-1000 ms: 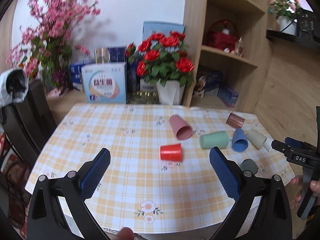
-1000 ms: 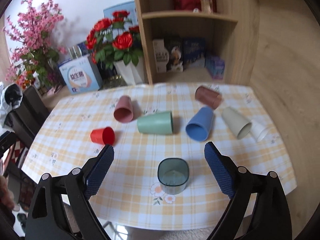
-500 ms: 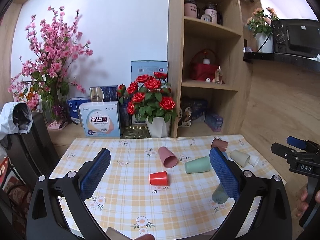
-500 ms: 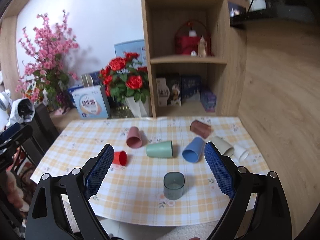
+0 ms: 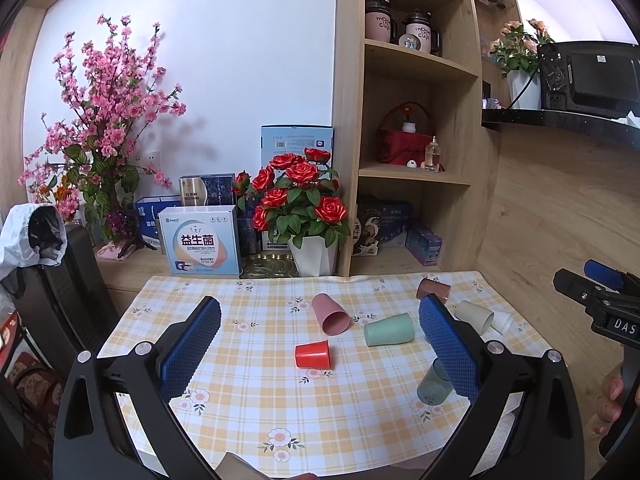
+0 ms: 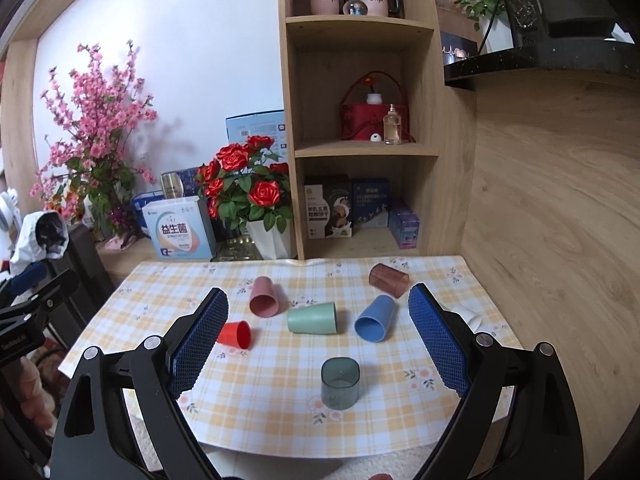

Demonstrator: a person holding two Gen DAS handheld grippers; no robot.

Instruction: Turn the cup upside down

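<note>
Several cups lie on their sides on the checked table [image 6: 280,400]: red [image 6: 236,334], pink [image 6: 264,302], mint green [image 6: 314,319], blue [image 6: 376,322], brown [image 6: 388,279]. A dark green square cup [image 6: 340,382] stands upright near the front edge; it also shows in the left wrist view [image 5: 432,384]. My right gripper [image 6: 318,332] is open and empty, held back above the table's front. My left gripper [image 5: 318,346] is open and empty, also held back; the red cup [image 5: 314,354] lies on the table beyond it.
A beige cup [image 5: 474,316] and a white cup [image 5: 502,321] lie at the table's right edge. Behind the table stand a rose pot [image 6: 268,240], boxes [image 6: 180,234] and a wooden shelf unit [image 6: 360,152]. A black chair [image 5: 76,288] stands at the left.
Both grippers have drawn back and tilted up from the table, so the cups look smaller and farther away. No cup has moved.
</note>
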